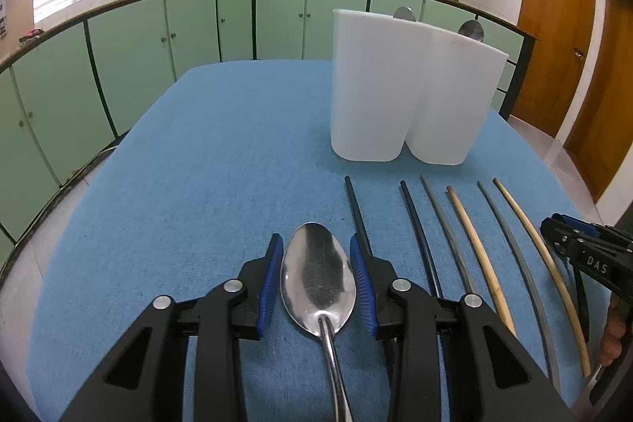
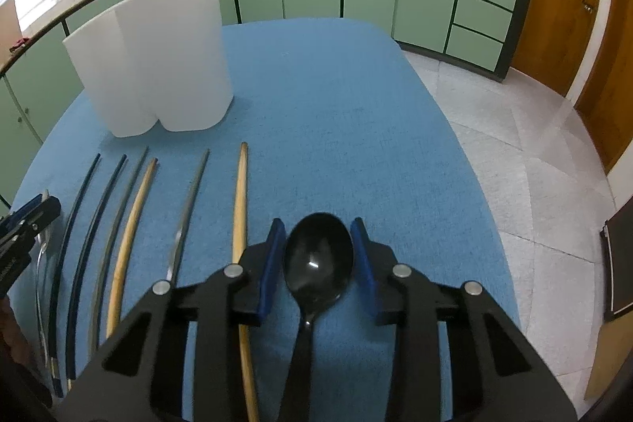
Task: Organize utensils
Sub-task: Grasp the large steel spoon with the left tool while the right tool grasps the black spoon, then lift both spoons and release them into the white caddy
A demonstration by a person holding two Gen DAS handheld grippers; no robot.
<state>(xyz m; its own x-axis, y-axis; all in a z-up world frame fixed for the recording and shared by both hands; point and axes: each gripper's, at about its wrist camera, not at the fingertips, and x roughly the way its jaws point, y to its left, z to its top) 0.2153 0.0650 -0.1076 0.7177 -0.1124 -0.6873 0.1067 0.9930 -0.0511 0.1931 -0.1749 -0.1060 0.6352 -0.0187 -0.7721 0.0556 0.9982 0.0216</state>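
Picking up spoons looks like the step right now. The left claw (image 1: 316,263) is open, with a silver spoon (image 1: 318,279) lying on the blue cloth (image 1: 198,165) between its blue fingers (image 1: 273,275), not squeezed yet. Just to its right lie six chopsticks (image 1: 467,244) in a row. Past them, the right claw (image 2: 319,254) is open too, around a black spoon (image 2: 318,263). Ahead of both claws stands the white holder (image 1: 395,86). Next, each claw should probably close on its spoon, lift, and drop it into the holder.

glossy metal spoon (image 1: 318,279), shiny black plastic spoon (image 2: 318,260), matt blue cloth (image 1: 221,161).
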